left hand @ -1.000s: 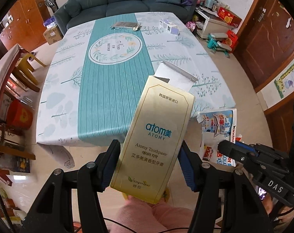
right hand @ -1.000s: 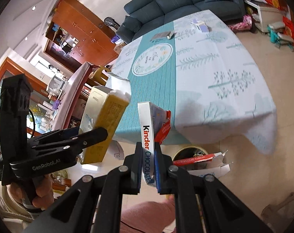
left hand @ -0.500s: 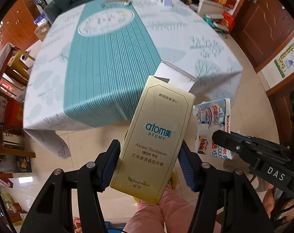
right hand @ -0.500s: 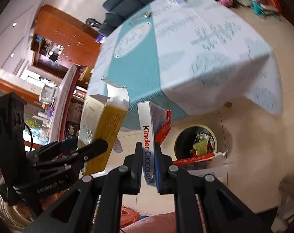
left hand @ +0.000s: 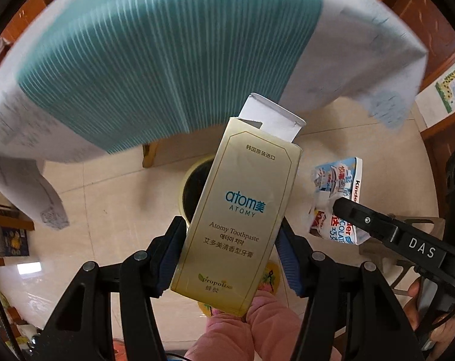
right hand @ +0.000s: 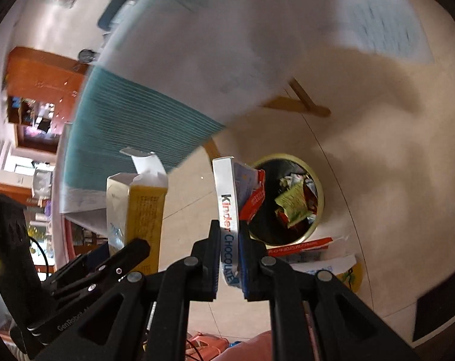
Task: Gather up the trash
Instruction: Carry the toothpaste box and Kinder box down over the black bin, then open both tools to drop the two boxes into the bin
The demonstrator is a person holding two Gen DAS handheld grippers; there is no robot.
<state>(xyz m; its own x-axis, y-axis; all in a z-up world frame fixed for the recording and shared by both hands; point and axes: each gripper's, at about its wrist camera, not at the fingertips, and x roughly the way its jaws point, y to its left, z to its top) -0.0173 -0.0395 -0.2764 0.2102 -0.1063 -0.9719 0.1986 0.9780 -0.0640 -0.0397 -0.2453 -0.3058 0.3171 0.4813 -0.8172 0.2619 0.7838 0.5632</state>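
Observation:
My left gripper (left hand: pixel 232 255) is shut on a gold Atomy toothpaste box (left hand: pixel 242 213) whose white top flap stands open; the same box (right hand: pixel 137 210) shows at the left of the right wrist view. My right gripper (right hand: pixel 230 255) is shut on a flattened white Kinder chocolate box (right hand: pixel 229 219), also seen at the right of the left wrist view as the Kinder box (left hand: pixel 337 198). Both hang above the floor near a round yellow-rimmed trash bin (right hand: pixel 313 177) with crumpled wrappers inside. The bin (left hand: pixel 190 186) is half hidden behind the toothpaste box.
The table with its teal-and-white cloth (left hand: pixel 155 60) overhangs just beyond the bin, its wooden leg (right hand: pixel 299 102) close by. Torn red-and-white packaging (right hand: pixel 311 249) lies by the bin's near side. Pink-clad knees (left hand: pixel 251 331) sit below the grippers. Beige tiled floor (right hand: pixel 392 156) stretches to the right.
Both grippers have dropped from above the tabletop to below its edge, carrying their boxes. The trash bin has come into close view; the right gripper has rolled.

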